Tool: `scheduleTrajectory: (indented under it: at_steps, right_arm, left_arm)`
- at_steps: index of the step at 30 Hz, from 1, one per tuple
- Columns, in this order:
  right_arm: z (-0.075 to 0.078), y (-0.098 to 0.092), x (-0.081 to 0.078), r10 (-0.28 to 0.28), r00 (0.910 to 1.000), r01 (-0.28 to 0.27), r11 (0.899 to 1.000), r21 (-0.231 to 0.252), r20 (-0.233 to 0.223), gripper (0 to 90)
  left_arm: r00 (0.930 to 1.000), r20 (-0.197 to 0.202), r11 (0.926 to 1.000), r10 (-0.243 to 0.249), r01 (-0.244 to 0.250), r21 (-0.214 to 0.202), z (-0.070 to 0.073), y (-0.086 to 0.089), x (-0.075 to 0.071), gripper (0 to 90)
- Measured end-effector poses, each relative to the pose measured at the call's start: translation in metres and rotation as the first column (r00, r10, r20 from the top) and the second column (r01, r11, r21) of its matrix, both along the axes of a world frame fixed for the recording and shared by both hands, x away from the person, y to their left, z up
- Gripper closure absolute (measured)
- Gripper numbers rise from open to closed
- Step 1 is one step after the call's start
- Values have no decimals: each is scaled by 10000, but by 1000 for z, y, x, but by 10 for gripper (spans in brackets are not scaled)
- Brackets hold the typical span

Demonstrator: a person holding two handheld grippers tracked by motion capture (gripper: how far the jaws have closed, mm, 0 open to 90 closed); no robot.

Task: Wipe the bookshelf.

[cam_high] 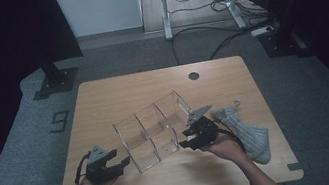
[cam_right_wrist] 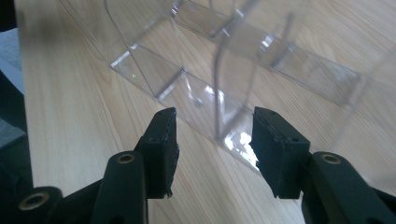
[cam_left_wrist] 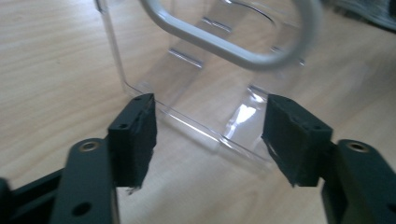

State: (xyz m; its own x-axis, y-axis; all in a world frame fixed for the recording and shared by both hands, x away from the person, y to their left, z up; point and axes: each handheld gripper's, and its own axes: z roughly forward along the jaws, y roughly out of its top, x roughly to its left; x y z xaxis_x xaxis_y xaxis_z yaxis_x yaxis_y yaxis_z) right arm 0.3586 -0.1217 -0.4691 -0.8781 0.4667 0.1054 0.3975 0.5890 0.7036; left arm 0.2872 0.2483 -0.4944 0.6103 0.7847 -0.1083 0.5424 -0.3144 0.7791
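A clear plastic organizer (cam_high: 153, 130) with several compartments lies at an angle in the middle of the wooden table (cam_high: 117, 93). My left gripper (cam_high: 122, 163) is at its near left corner, jaws open and pointing at the clear wall. Seen along those jaws, my left gripper (cam_left_wrist: 210, 140) holds nothing, and the organizer (cam_left_wrist: 201, 79) stands just beyond the pads. My right gripper (cam_high: 183, 140) is at the organizer's right end. Its open jaws (cam_right_wrist: 215, 140) frame an upright edge of the organizer (cam_right_wrist: 217, 93), and the pads do not touch it.
Grey striped socks (cam_high: 245, 132) with a small hook lie on the table to the right, under my right forearm. A round cable hole (cam_high: 193, 75) sits near the far edge. A blurred pale loop (cam_left_wrist: 224, 44) crosses the top of the left gripper view.
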Motion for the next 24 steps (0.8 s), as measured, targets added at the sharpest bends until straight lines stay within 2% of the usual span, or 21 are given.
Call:
scheduleTrajectory:
  at_steps: [6, 10, 12, 15, 21, 24]
  right_arm:
    - [-2, -29, -3, -628, 9979, 629, 9980, -68, 136, 502]
    - [-3, -45, -2, -1107, 9934, 1114, 9935, -224, 297, 502]
    - [-3, -49, 1, -1359, 9899, 1367, 9905, -177, 408, 502]
    - [-4, -49, 6, -1504, 9874, 1507, 9886, -26, 492, 487]
    - [-5, -40, 10, -1406, 9876, 1403, 9901, 92, 697, 482]
    - [-5, -37, 10, -1298, 9894, 1288, 9915, 189, 653, 479]
  left_arm:
    - [9992, 65, 9991, -391, 390, 186, 3, -3, -14, 233]
    - [9976, 228, 9978, -655, 656, -19, 7, -12, -18, 207]
    - [9968, 323, 9973, -735, 735, 35, 7, -18, -19, 206]
    - [9959, 426, 9966, -802, 794, 212, 9, -28, -18, 213]
    - [9976, 491, 9975, -494, 468, 539, 8, -40, -11, 250]
    - [9983, 486, 9974, -328, 296, 652, 7, -41, -9, 281]
